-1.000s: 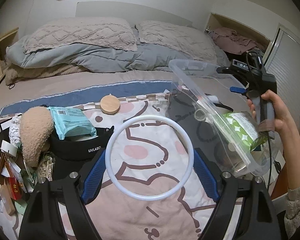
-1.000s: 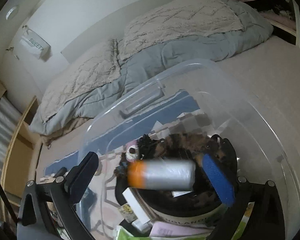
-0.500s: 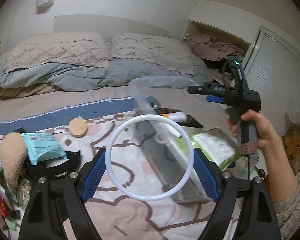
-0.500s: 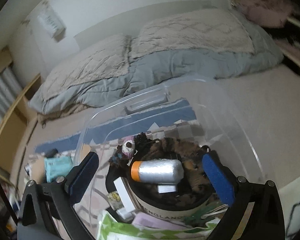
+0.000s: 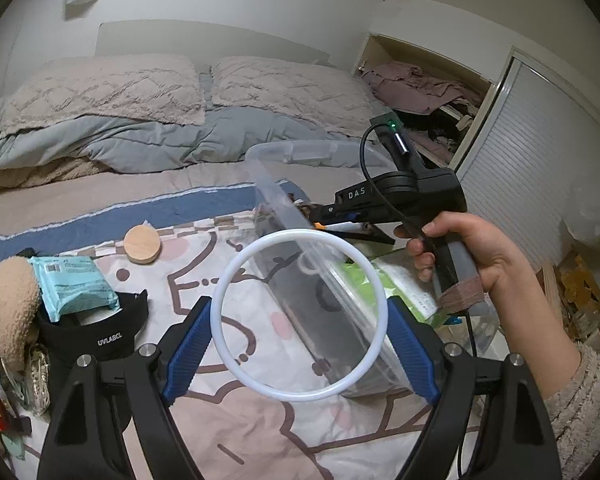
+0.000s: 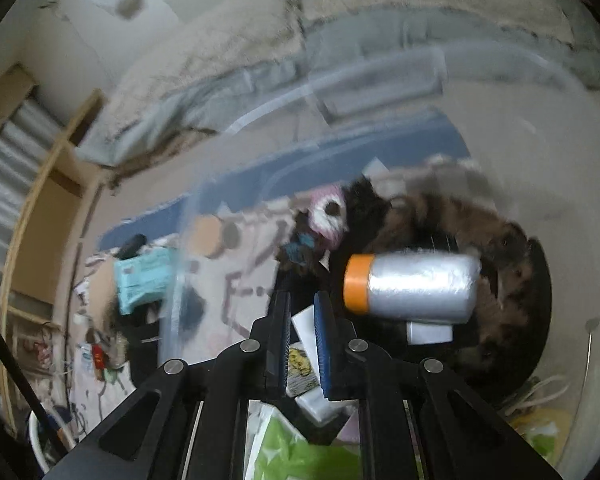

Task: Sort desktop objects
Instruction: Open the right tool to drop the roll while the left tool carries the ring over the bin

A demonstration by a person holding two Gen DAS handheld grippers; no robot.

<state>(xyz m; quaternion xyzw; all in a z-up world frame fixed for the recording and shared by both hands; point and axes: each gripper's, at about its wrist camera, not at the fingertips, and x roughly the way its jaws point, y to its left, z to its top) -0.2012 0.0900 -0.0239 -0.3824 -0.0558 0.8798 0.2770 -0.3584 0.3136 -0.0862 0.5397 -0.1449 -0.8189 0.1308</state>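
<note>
White ring (image 5: 299, 315): smooth, glossy plastic. Storage bin (image 5: 284, 204): clear, shiny plastic. Round disc (image 5: 142, 243): pale matt wood. Teal packet (image 5: 74, 282): slick, crinkled film. Black visor (image 5: 100, 330): matt cloth. Tan plush (image 5: 12, 304): fuzzy, nubby. Spool (image 6: 416, 289): silvery thread, orange plastic end. Pillows (image 5: 100, 88): tufted, rough weave.

two quilted pillows (image 5: 188, 84) lie on a grey duvet (image 5: 140, 144), beside a slatted closet door (image 5: 540, 176).
</note>
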